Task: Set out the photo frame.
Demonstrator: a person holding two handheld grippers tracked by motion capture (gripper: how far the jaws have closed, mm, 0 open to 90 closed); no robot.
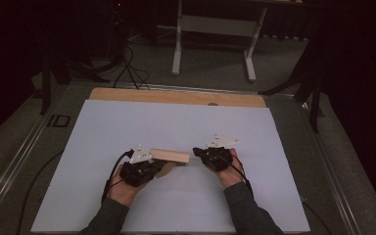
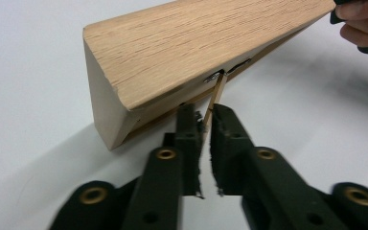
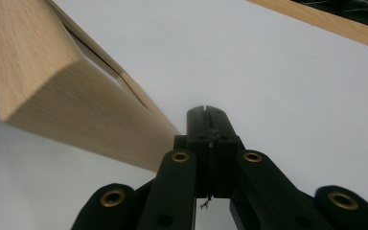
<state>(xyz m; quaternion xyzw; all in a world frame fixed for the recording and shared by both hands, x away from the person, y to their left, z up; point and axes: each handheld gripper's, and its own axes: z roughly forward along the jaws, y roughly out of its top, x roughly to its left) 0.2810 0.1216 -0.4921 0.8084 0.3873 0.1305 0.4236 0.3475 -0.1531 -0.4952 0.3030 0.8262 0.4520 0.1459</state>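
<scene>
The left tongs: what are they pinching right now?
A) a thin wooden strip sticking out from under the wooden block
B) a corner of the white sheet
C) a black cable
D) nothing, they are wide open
A: in the left gripper view the left tongs are closed on a thin wooden strip that runs up to the underside of the wooden block.

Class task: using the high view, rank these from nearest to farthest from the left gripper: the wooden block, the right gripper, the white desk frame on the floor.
1. wooden block, touching the left gripper
2. right gripper, at the block's other end
3. white desk frame, beyond the table
</scene>
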